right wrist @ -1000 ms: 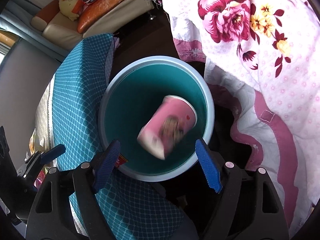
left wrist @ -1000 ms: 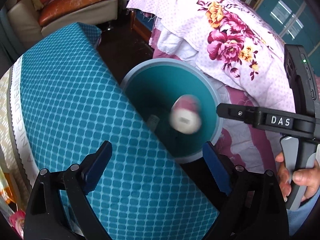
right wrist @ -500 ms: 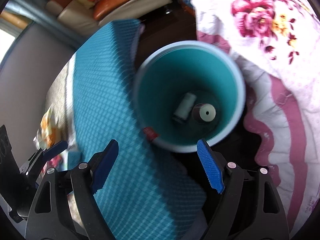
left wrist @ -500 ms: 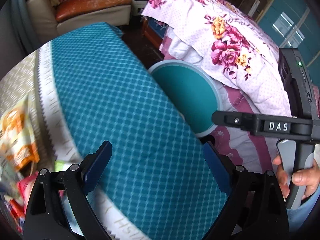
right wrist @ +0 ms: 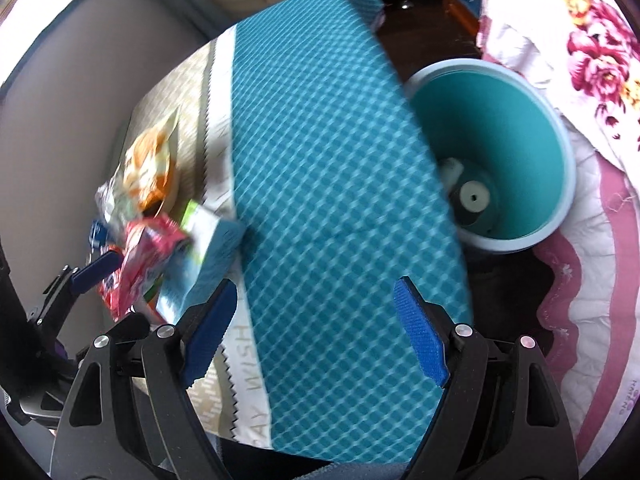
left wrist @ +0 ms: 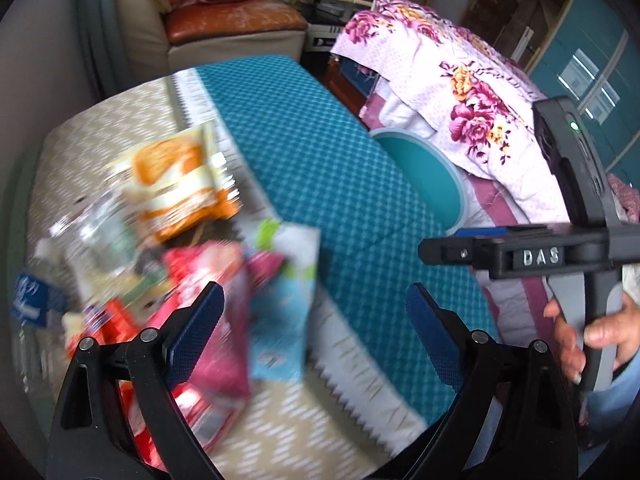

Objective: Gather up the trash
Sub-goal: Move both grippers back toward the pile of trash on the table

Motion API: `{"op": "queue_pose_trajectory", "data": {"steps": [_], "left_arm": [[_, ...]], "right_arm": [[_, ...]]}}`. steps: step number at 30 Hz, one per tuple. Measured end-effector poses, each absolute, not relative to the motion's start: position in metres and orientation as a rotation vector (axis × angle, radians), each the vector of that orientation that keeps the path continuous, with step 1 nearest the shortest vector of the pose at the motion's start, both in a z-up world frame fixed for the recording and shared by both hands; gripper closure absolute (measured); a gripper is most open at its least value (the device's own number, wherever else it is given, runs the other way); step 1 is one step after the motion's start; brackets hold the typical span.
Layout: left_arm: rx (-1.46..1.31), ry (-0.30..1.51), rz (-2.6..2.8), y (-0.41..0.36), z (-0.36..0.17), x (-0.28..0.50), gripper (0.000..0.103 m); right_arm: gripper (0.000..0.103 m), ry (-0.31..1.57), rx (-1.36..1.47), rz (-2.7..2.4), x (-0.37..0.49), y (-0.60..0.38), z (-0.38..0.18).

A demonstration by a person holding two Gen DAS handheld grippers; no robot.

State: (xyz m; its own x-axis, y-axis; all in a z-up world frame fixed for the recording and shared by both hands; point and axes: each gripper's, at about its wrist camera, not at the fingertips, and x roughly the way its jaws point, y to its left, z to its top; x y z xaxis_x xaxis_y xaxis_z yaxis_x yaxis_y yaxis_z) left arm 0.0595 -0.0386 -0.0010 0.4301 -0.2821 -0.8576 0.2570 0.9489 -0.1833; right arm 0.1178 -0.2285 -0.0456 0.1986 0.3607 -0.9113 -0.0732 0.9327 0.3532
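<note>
We saw a floral bedsheet (left wrist: 460,92) beside the table's teal checked cloth (right wrist: 328,168), a leather sofa (left wrist: 228,28) beyond.

Clothed table (left wrist: 320,168), blurred wrappers (left wrist: 176,196), bottle (left wrist: 80,248)

Lived-in home, a living room doubling as a bedroom. The landmark is the table (left wrist: 320,168), covered in a teal checked cloth with a beige patterned centre. Beyond its far end stands a cream sofa (left wrist: 224,40) with a worn orange seat cushion (left wrist: 232,20) and a printed bag on it. Just beside the table's right edge a teal bin (right wrist: 516,128) sits on dark floor, and past that a bed is heaped with a pink floral quilt (left wrist: 460,92). Teal glazed cabinet doors (left wrist: 592,80) rise behind the bed. Snack wrappers (left wrist: 176,184) litter the table's left side (blurred, brands unreadable).
</note>
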Motion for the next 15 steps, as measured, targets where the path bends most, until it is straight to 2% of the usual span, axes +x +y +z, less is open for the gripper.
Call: {"op": "queue_pose_trajectory", "data": {"steps": [15], "left_arm": [[-0.082, 1.120, -0.291, 0.065, -0.038, -0.010, 0.011]], "right_arm": [[0.026, 1.392, 0.106, 0.376, 0.110, -0.131, -0.055]]}}
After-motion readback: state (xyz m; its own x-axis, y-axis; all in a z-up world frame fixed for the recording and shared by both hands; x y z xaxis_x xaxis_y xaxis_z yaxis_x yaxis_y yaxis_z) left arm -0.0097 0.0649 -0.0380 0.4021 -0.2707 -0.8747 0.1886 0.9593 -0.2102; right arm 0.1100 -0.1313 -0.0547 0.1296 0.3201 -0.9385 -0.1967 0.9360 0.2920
